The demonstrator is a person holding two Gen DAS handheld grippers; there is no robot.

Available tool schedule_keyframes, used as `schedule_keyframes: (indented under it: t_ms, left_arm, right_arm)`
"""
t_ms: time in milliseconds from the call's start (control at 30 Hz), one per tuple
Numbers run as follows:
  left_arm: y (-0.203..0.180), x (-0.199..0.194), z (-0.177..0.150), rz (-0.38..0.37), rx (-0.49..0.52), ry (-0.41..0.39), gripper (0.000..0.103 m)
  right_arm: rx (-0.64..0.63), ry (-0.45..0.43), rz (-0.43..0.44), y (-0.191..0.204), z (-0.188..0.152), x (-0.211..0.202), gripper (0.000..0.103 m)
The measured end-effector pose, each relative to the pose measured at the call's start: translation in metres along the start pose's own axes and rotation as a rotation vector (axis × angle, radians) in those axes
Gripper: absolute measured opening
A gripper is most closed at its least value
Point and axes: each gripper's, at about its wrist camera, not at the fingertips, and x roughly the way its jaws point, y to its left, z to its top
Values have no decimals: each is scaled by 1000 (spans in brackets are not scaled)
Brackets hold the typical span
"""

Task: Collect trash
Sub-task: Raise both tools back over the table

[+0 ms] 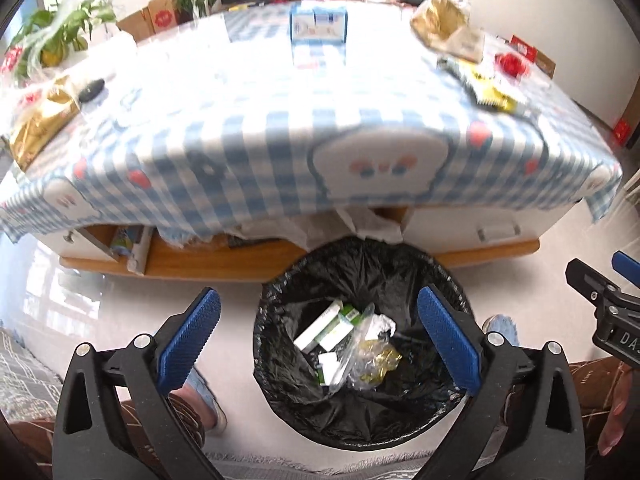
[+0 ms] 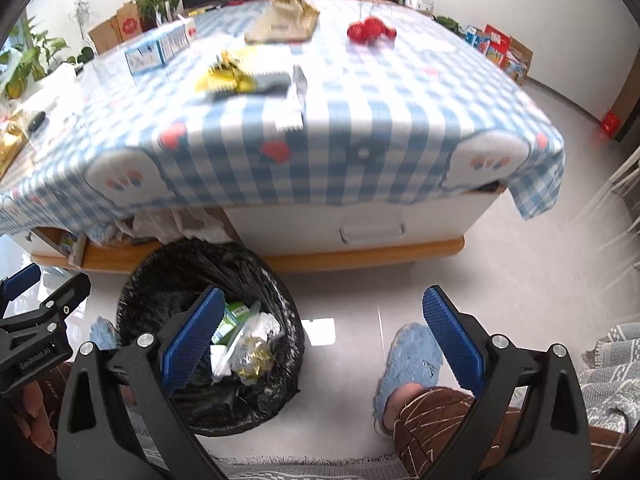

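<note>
A black-lined trash bin [image 1: 280, 296] stands on the floor before the table; it holds small cartons, a clear bag and a gold wrapper [image 1: 376, 364]. My left gripper [image 1: 320, 332] is open and empty above the bin. My right gripper [image 2: 324, 332] is open and empty, over the floor just right of the bin [image 2: 136, 292]. On the blue checked tablecloth [image 1: 280, 120] lie yellow wrappers [image 2: 230, 74], a gold bag [image 2: 286, 12], a red wrapper [image 2: 370, 30] and a blue-white box [image 2: 154, 50]. Another gold bag [image 1: 38, 120] lies at the table's left.
The table has an open drawer [image 1: 128, 244] at lower left. My feet in blue slippers [image 2: 412, 360] flank the bin. A black remote [image 1: 91, 90] and plants [image 1: 56, 28] sit at the left. Boxes [image 2: 500, 50] stand along the far wall.
</note>
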Motion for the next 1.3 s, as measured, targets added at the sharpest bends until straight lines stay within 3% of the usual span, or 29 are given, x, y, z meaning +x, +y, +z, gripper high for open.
schedule_keyframes:
  t_ms: [567,833,1300]
  left_arm:
    - [19,-28,64,-21,-16,-34,97]
    - [26,-22,109,-24,-34,-61,97]
    - [28,-4,185,-26,-42,-85,97]
  right_arm:
    - [-4,-110,22,15,61,-40,95]
    - [-14,-130,27,23,94,-32,95]
    - [-18,-90,17,34,140,-3,95]
